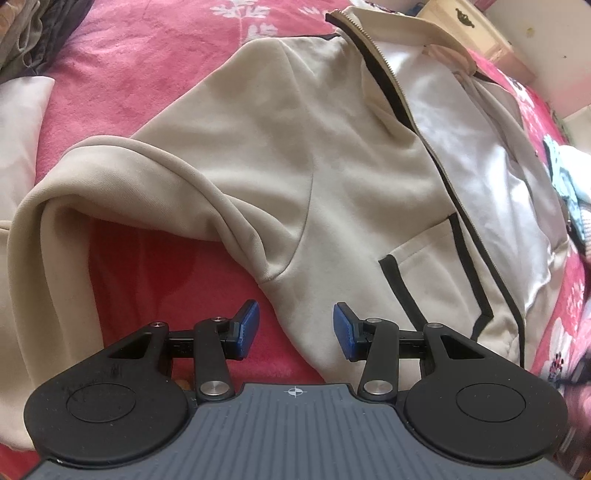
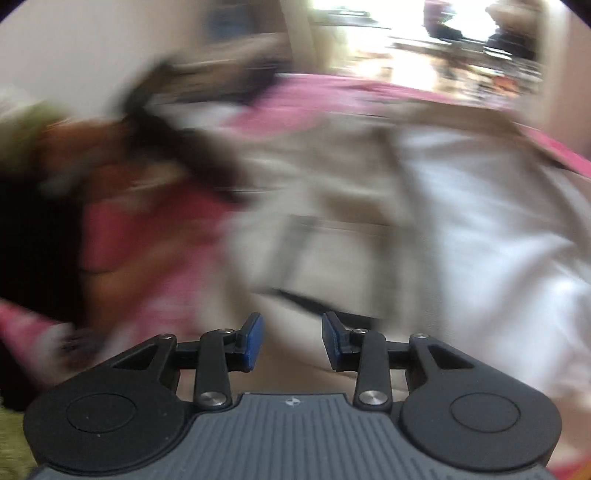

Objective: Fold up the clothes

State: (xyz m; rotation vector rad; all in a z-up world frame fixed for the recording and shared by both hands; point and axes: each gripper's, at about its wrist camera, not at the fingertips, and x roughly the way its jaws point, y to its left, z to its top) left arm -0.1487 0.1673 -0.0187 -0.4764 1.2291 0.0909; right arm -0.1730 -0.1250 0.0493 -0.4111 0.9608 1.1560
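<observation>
A beige zip-up jacket (image 1: 295, 140) with black trim lies spread on a pink bedspread (image 1: 129, 74), its front unzipped and the white lining (image 1: 454, 122) showing. One sleeve (image 1: 122, 173) bends out to the left. My left gripper (image 1: 296, 330) stands open just above the jacket's side edge, below the armpit, with nothing between its blue pads. The right wrist view is badly blurred: my right gripper (image 2: 292, 341) is open over the same jacket (image 2: 332, 192), near a black-edged pocket, holding nothing.
A pale pillow (image 1: 22, 122) and dark clothes (image 1: 33, 33) lie at the left of the bed. A light blue and white garment (image 1: 569, 184) lies at the right edge. A wooden cabinet (image 1: 469, 26) stands behind the bed. A dark heap (image 2: 44, 240) shows at the left.
</observation>
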